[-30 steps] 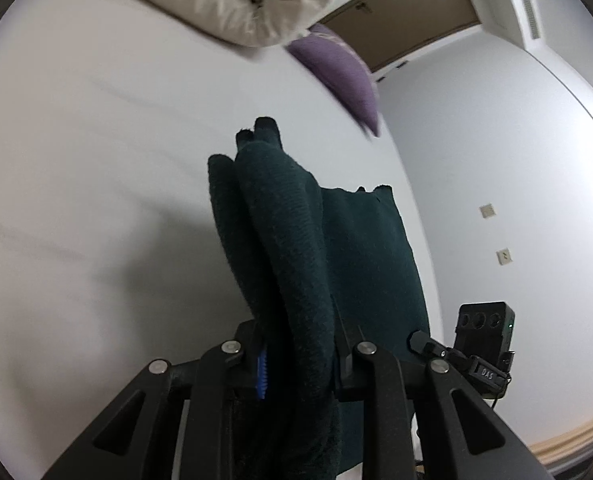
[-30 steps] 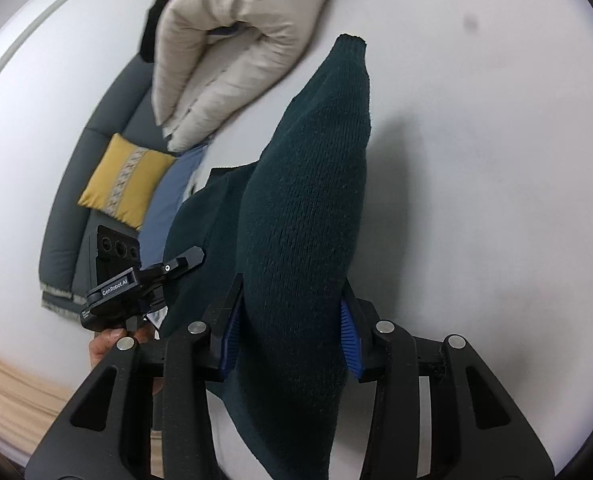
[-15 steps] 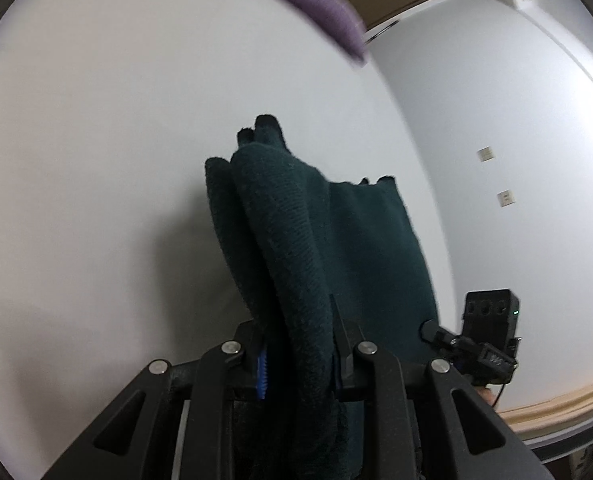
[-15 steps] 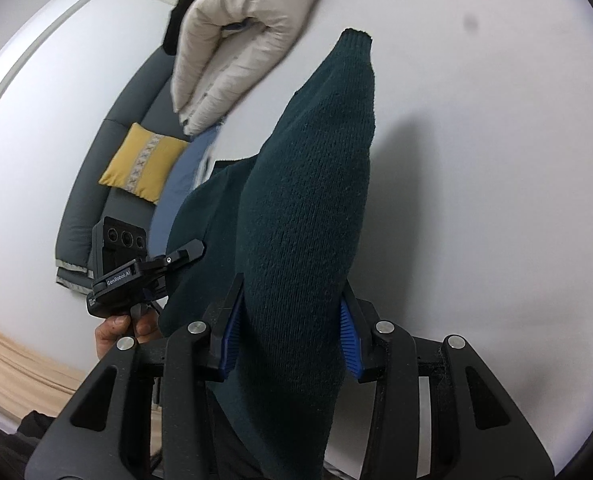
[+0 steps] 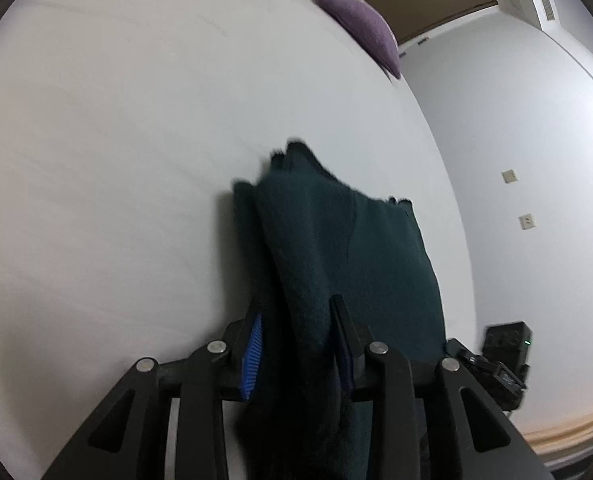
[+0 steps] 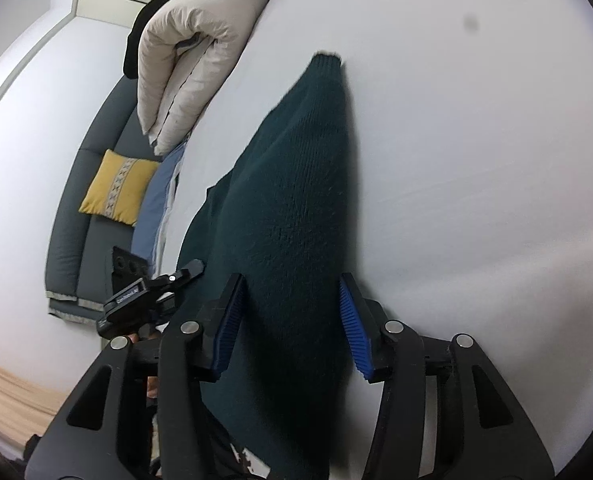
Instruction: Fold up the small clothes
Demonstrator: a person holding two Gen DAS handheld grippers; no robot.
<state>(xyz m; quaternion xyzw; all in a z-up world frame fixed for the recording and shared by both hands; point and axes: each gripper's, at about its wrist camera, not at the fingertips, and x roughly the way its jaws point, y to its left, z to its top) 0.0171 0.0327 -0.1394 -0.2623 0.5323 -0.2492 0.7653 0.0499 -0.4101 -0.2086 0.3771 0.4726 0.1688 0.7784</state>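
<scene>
White bed (image 5: 136, 160) bears dark-green knit garment (image 6: 296, 200), bunched, sleeve extended.

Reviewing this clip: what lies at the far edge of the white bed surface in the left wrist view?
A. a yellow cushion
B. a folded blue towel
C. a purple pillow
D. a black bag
C: a purple pillow lies at the far edge of the white bed, beyond the dark green sweater clamped in the left gripper.

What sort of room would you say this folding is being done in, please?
Most likely a bedroom: a white bed sheet serves as the work surface, with a rolled beige duvet at its far end and a grey sofa alongside.
</scene>
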